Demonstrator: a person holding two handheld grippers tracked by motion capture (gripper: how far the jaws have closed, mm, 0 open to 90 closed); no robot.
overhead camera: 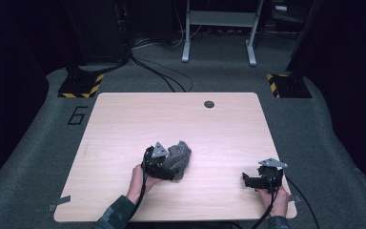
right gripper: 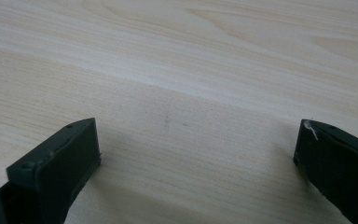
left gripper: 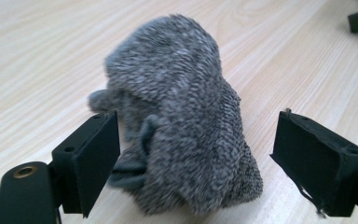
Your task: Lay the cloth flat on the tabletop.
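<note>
Both my grippers sit low at table's near edge: left gripper [left gripper: 196, 154] jaws wide, straddling crumpled grey fuzzy knit cloth [left gripper: 182, 121], pads not pressing; right gripper [right gripper: 196, 154] wide, nothing between, over pale wood-grain table [right gripper: 191, 70].

Table [overhead camera: 124, 124]: light wood-grain top, rounded corners, 1 dark round hole [overhead camera: 209, 104] set near the far edge. 1 grey fuzzy cloth bundle [overhead camera: 178, 159] is laid on it, left of centre.

Lab or test bay: dark room, grey carpet [overhead camera: 38, 157], hazard-striped stand bases [overhead camera: 81, 86], floor cables [overhead camera: 157, 71], taped "6" [overhead camera: 77, 115] beside the wooden table [overhead camera: 124, 109].
</note>
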